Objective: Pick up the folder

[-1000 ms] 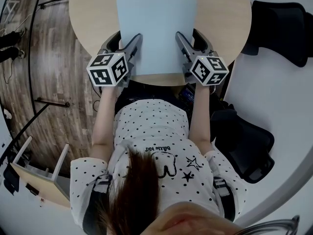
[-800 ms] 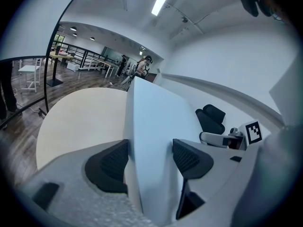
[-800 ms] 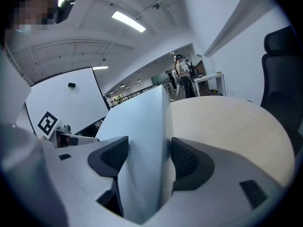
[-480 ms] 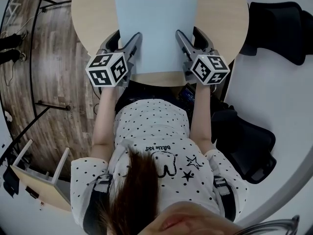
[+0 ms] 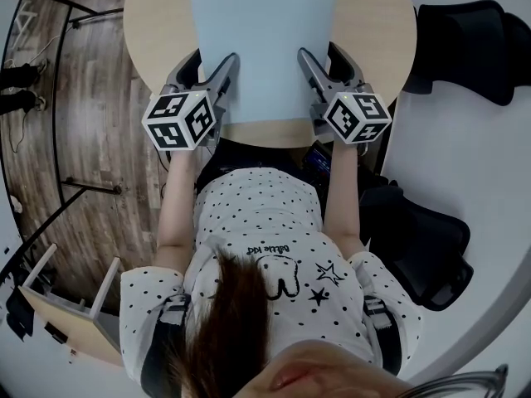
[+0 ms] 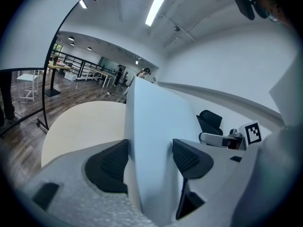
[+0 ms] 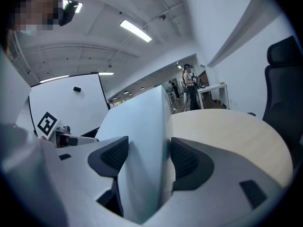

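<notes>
A pale blue folder (image 5: pixel 261 48) is over the round wooden table (image 5: pixel 158 31), at 12 o'clock from the person, whose dotted shirt (image 5: pixel 265 239) fills the lower part of the head view. The left gripper (image 5: pixel 226 75) takes the folder near its 7 o'clock corner and the right gripper (image 5: pixel 309 69) near its 5 o'clock corner, with the 2 marker cubes just off the table's near rim. From above, the folder reads as a flat sheet, and the jaws' hold on it is hard to judge. The gripper views settle this. In the left gripper view the left gripper (image 6: pixel 150 161) has its 2 dark pads narrowed onto the folder (image 6: pixel 156 126), which rises between them as a tilted panel above the table (image 6: pixel 80 126). In the right gripper view the right gripper (image 7: pixel 149 162) is clamped the same way on the folder (image 7: pixel 139 141), with the table (image 7: pixel 232 136) spreading out at 3 o'clock. No view shows whether the far edge touches the table. Each gripper view also catches the other gripper's marker cube (image 6: pixel 253 133) (image 7: pixel 47 123) across the sheet. Only these 2 views show the long room behind, with ceiling strip lights (image 6: pixel 155 8) and a distant standing person (image 7: pixel 189 82). A black chair (image 5: pixel 469 48) stands at 2 o'clock from the table.
</notes>
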A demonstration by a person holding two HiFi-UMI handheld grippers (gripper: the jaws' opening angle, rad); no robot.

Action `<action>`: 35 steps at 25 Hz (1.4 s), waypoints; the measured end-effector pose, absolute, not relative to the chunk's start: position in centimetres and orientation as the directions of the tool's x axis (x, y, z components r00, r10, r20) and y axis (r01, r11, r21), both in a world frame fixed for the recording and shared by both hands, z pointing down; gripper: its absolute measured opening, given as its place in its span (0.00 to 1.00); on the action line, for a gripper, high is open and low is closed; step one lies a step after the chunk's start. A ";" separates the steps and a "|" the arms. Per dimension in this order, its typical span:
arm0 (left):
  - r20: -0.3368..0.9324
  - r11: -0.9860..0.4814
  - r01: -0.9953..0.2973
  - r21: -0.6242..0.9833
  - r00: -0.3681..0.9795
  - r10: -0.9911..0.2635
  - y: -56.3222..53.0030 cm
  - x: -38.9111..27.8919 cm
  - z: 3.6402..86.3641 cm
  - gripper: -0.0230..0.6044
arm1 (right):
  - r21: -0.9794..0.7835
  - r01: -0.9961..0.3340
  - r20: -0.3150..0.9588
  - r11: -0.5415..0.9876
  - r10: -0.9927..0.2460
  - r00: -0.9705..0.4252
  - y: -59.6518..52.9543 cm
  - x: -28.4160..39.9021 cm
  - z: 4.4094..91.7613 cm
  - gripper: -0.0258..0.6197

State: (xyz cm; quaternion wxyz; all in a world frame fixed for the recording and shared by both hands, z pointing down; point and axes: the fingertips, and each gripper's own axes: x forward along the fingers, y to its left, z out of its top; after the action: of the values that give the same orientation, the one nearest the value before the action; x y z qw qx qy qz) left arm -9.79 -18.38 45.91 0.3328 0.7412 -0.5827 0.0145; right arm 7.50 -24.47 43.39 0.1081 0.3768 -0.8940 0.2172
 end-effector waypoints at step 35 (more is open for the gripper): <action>0.189 -0.171 -0.914 0.367 0.253 -0.949 -19.4 -10.6 34.5 0.50 | -0.247 -0.707 0.139 0.663 -0.698 -0.703 -24.7 7.2 33.2 0.47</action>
State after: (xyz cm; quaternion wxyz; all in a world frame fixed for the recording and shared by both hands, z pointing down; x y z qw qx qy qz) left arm -10.65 -19.42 34.49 0.2072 0.7639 -0.6097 -0.0415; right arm 7.21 -24.70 33.18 0.0159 0.3850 -0.9118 0.1422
